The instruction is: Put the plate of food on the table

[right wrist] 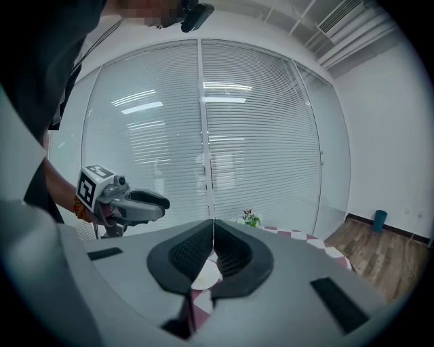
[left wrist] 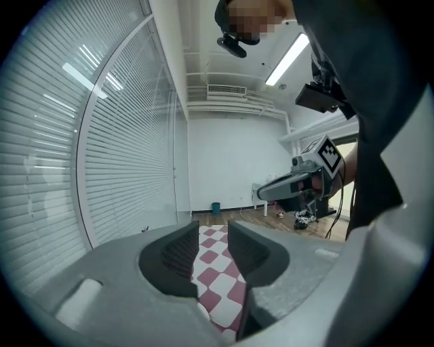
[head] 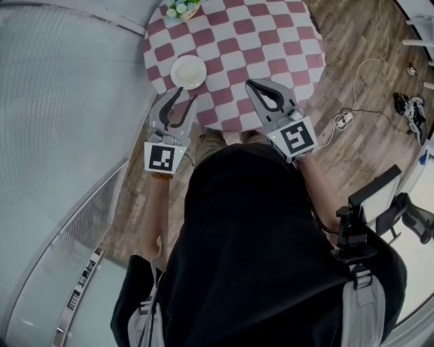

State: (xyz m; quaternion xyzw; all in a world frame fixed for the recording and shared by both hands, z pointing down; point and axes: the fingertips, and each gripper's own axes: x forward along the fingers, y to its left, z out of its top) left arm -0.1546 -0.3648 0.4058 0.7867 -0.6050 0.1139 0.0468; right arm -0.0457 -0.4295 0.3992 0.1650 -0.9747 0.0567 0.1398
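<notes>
While both claws are held above the near edge of the round worktop (head: 271,47), nothing is gripped by either.

- Plate (head: 188,71): white, set flat on the red-and-white checked cloth, on the left part of the worktop and just inside its edge. What lies on it cannot be made out.
- Left claw (head: 187,95): held just on the near side of the plate, tips aimed toward it. Contact with the rim cannot be judged from the head view. In the left gripper view the jaws are seen partly apart, and only checked cloth shows through the gap between them.
- Right claw (head: 251,84): held to the right of the plate, clear of it and over the cloth. In the right gripper view the jaws are seen pressed together at the tips and empty. A pale part of the plate is visible through the hollow behind the tips.
- Flowers (head: 182,8): a small bunch on the far side of the plate, at the far edge of the cloth.
- Blinds (head: 61,101): a curved wall of them to the left of the plate.
- Floor (head: 359,61): wooden boards well to the right of the plate, with a white cable (head: 342,118) lying coiled on them.
</notes>
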